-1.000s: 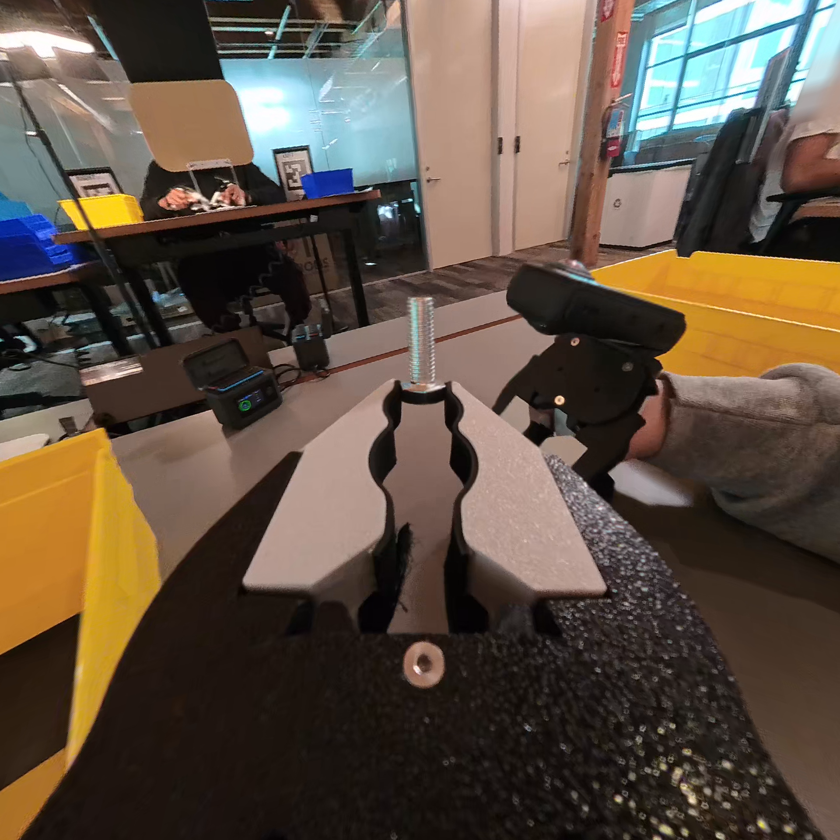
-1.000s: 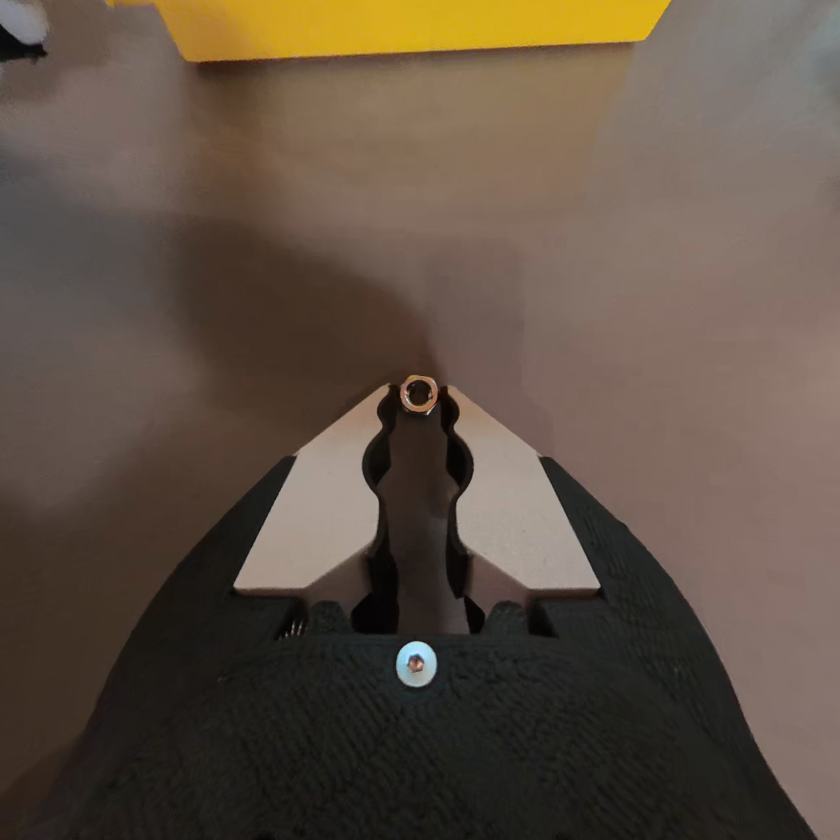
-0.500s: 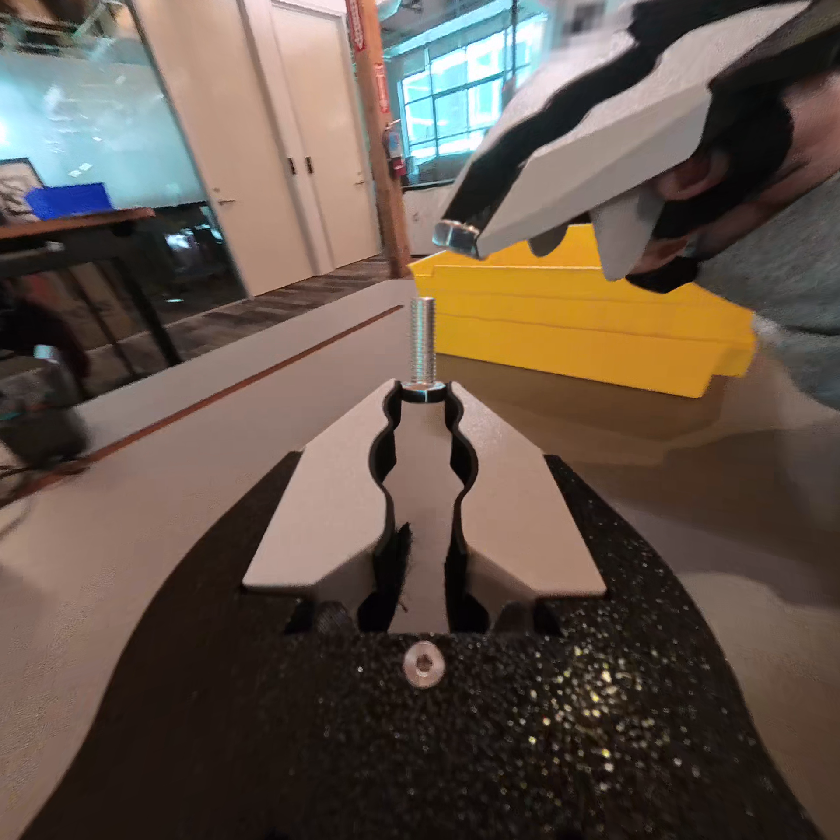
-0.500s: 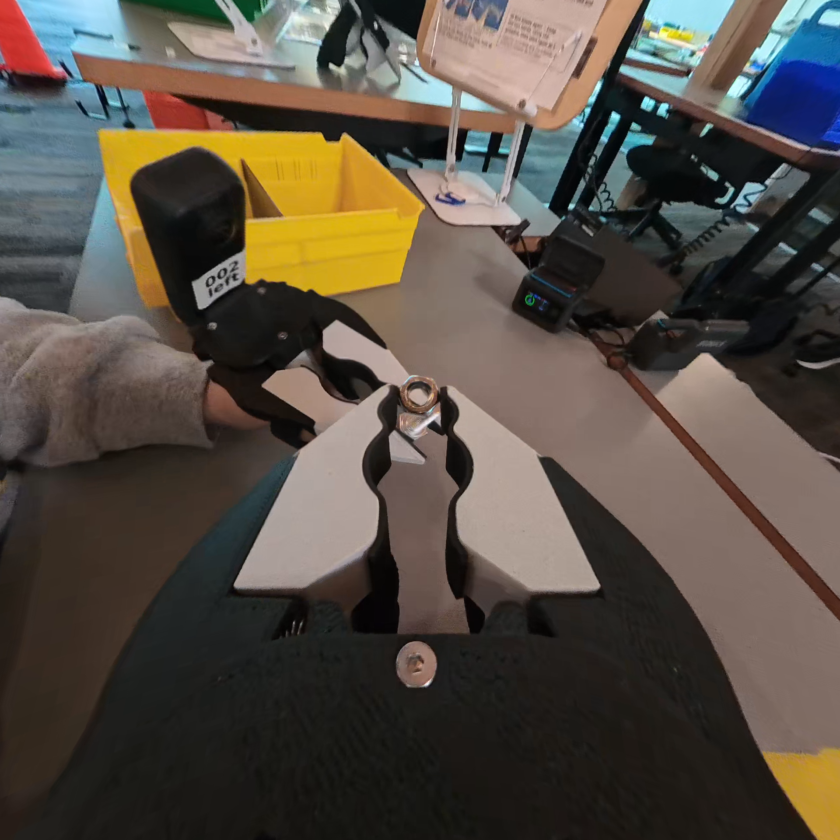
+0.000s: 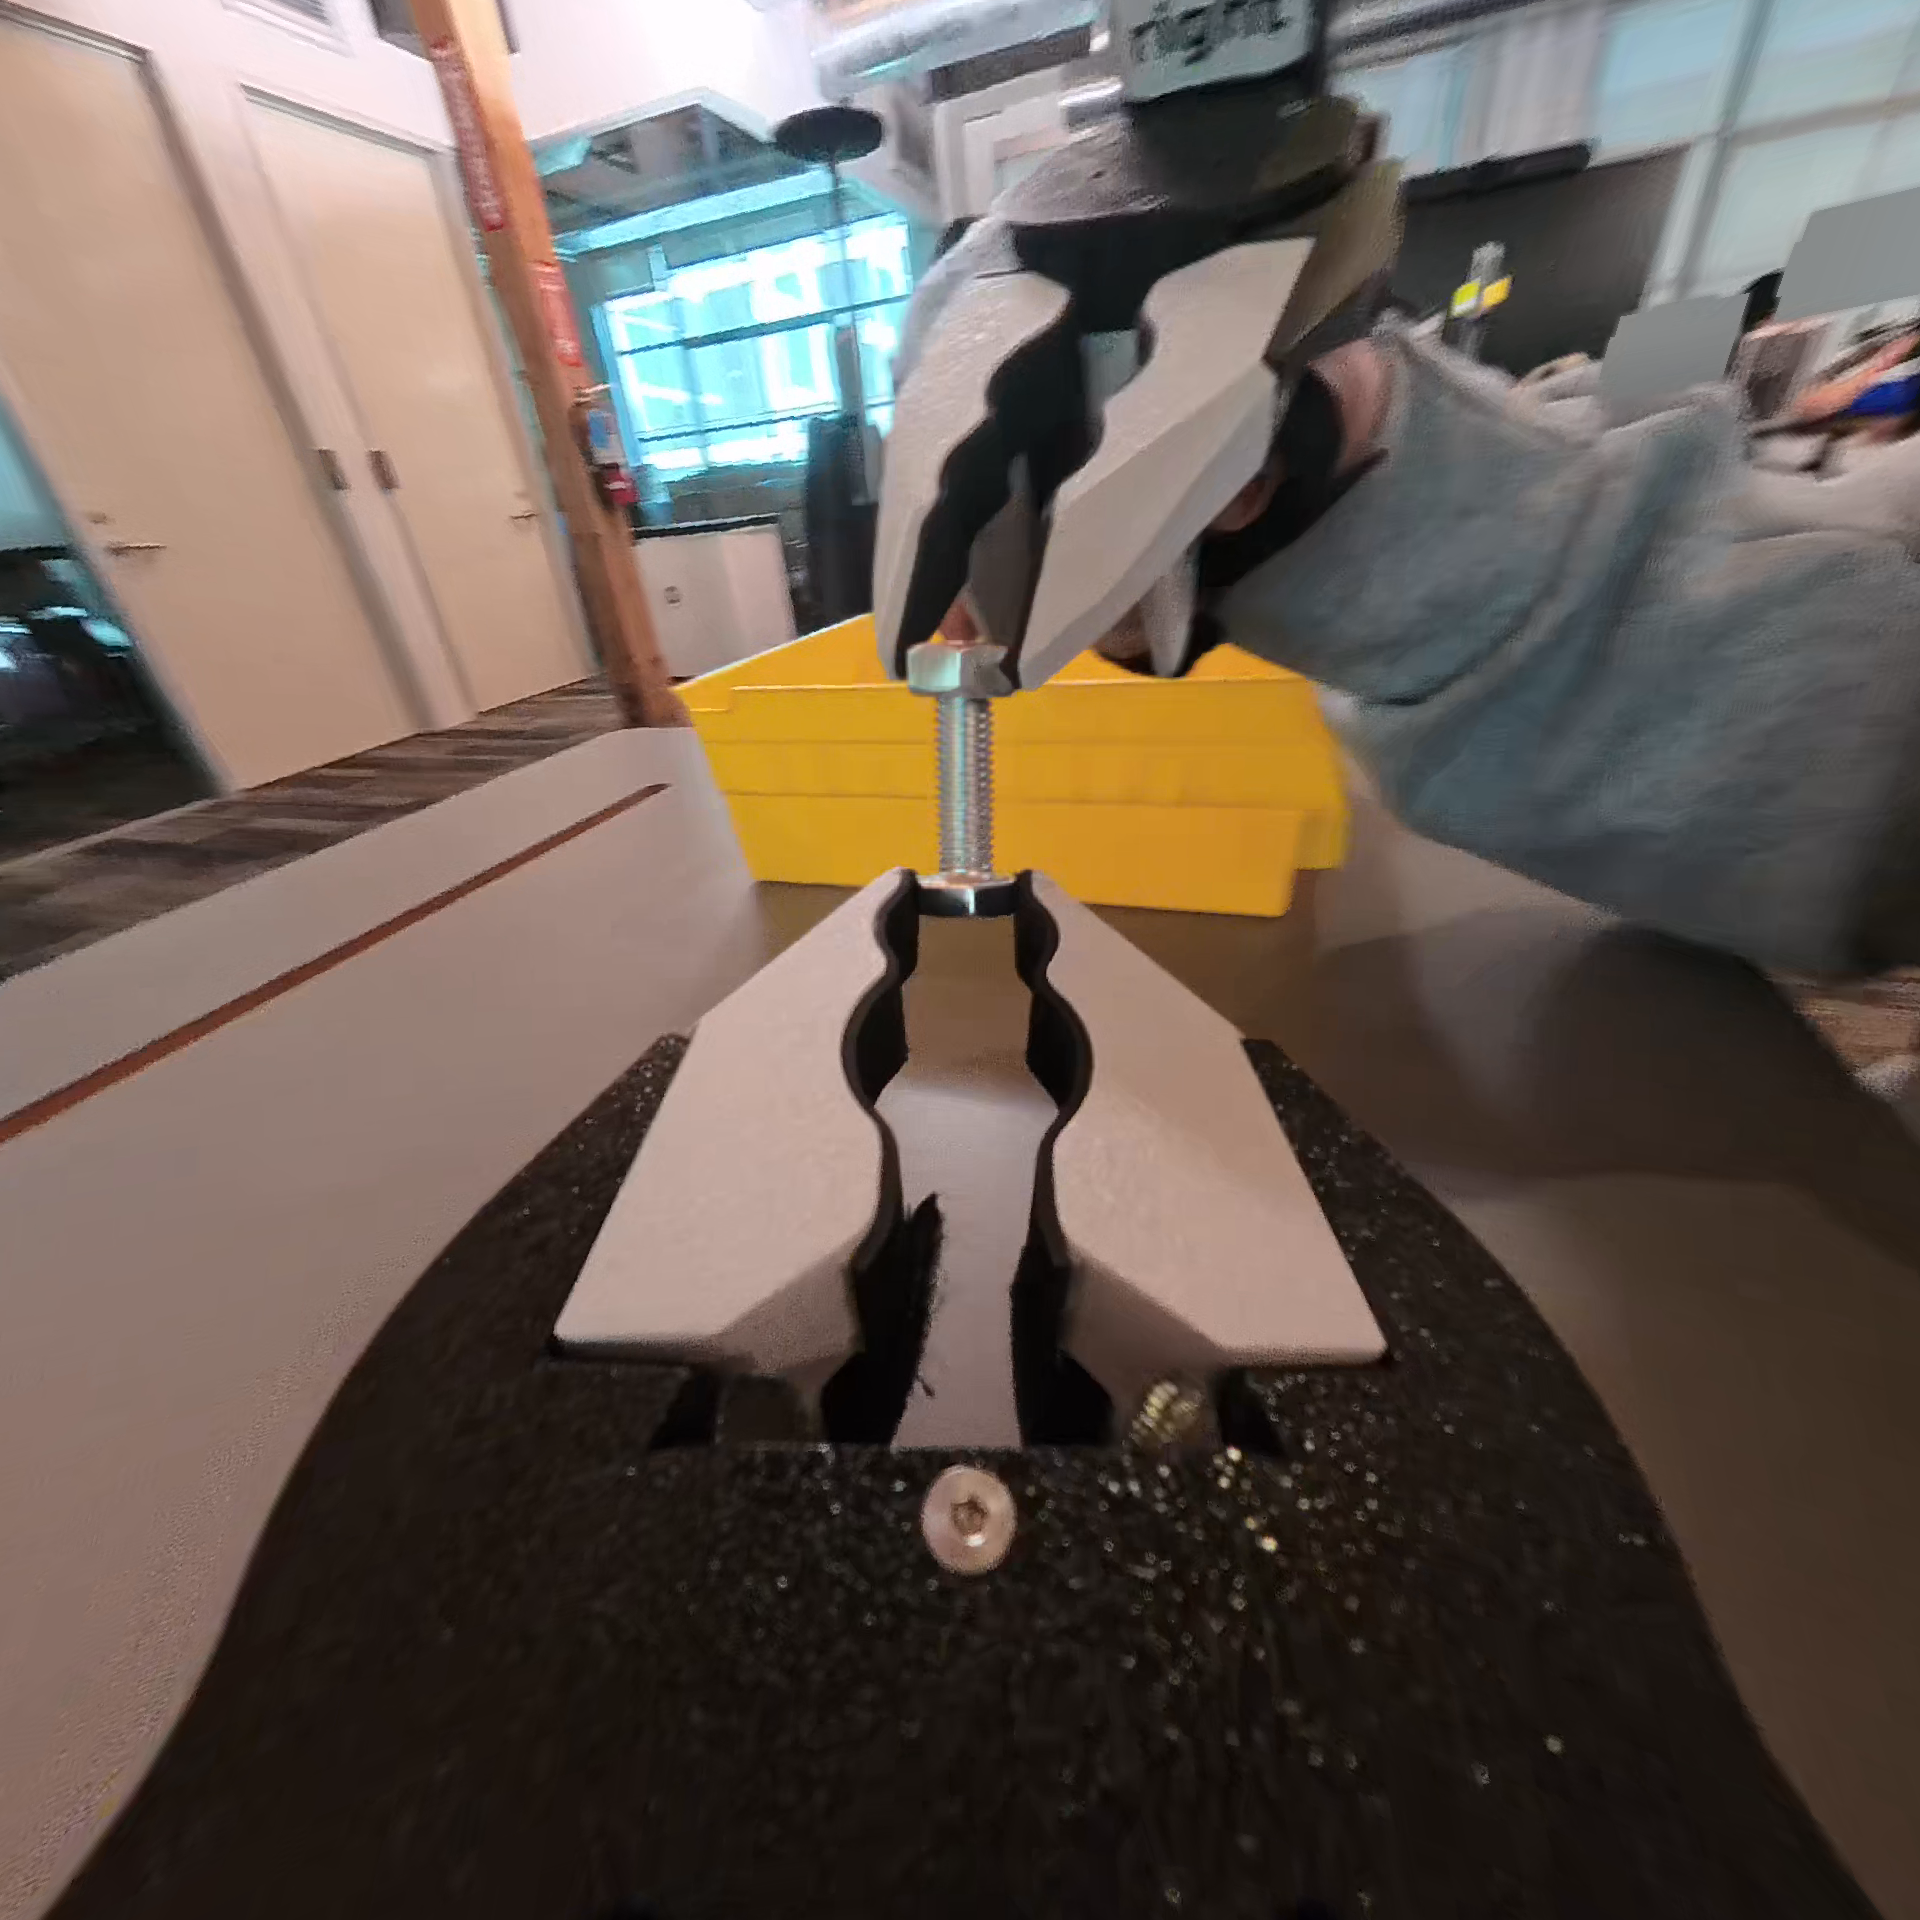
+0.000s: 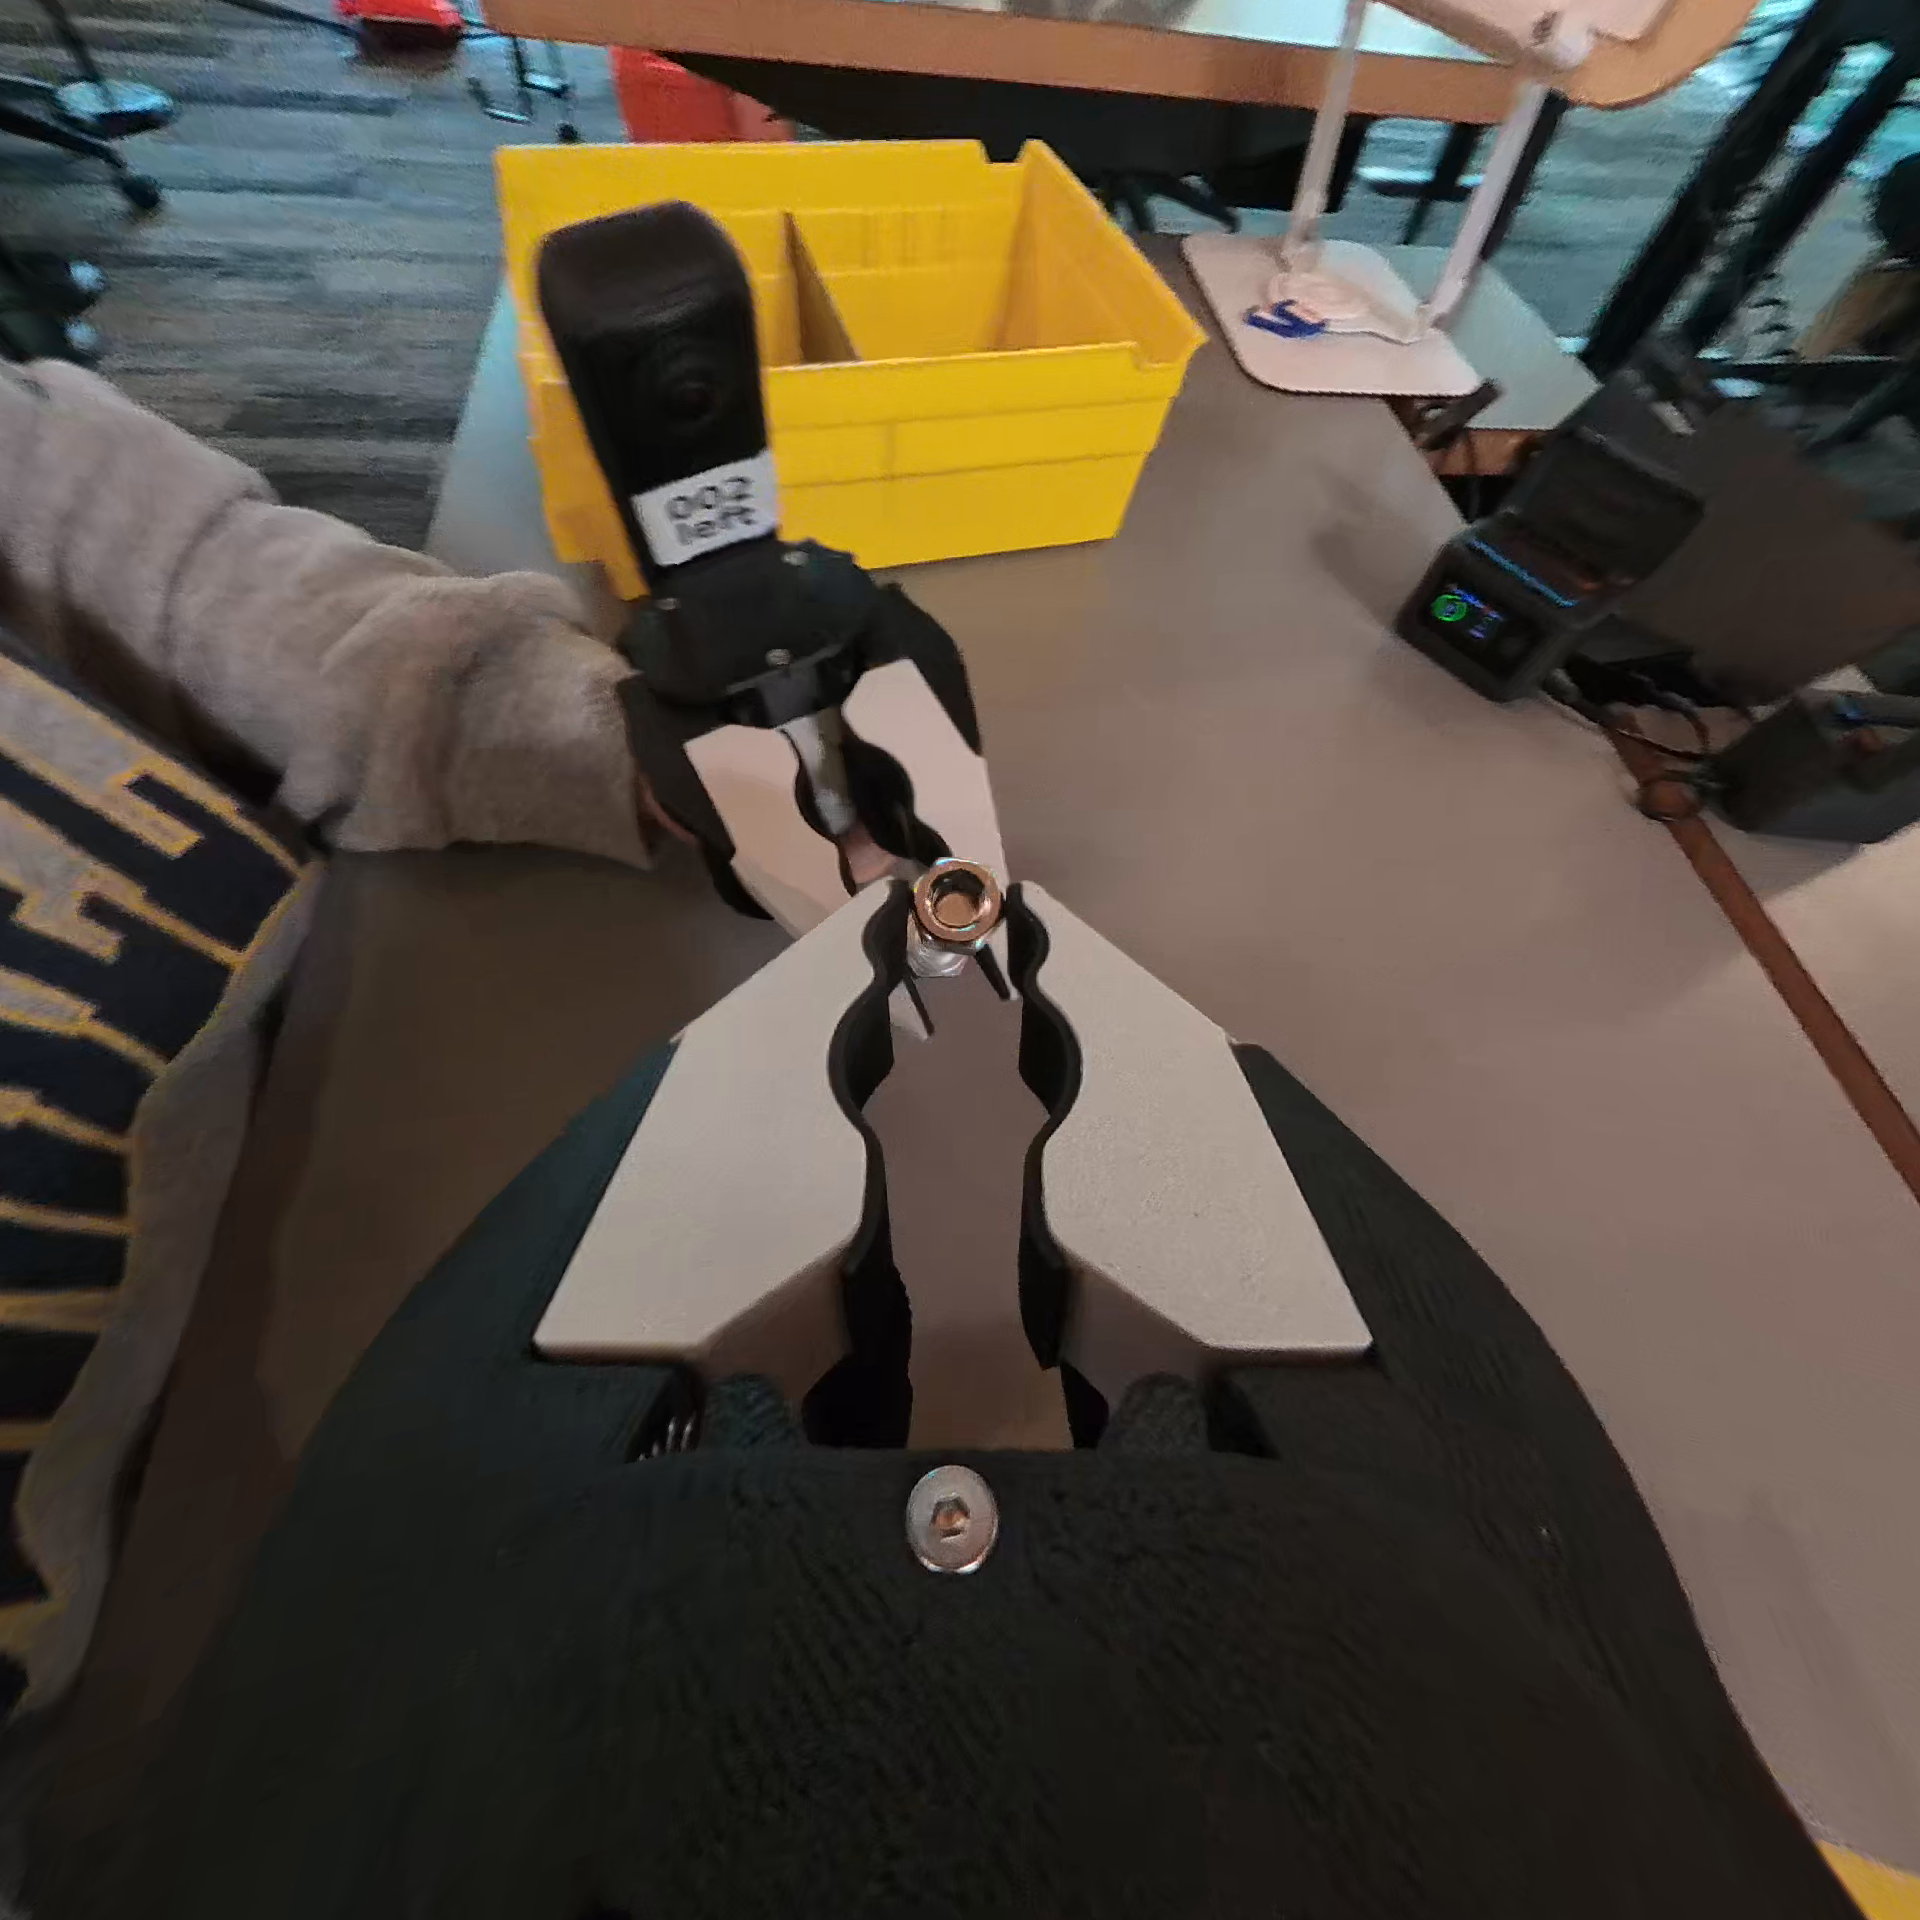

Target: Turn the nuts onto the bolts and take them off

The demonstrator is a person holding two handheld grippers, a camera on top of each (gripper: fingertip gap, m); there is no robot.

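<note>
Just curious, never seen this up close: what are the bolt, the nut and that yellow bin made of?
Bolt: likely zinc-plated steel, bright silver threads. Nut: same shiny metal look. Yellow bin: apparently moulded plastic, smooth, uniform colour.

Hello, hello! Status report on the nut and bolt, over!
Left gripper shut on bolt head, bolt upright. Right gripper shut on nut, nut at bolt's tip. Nothing in the way.
</note>
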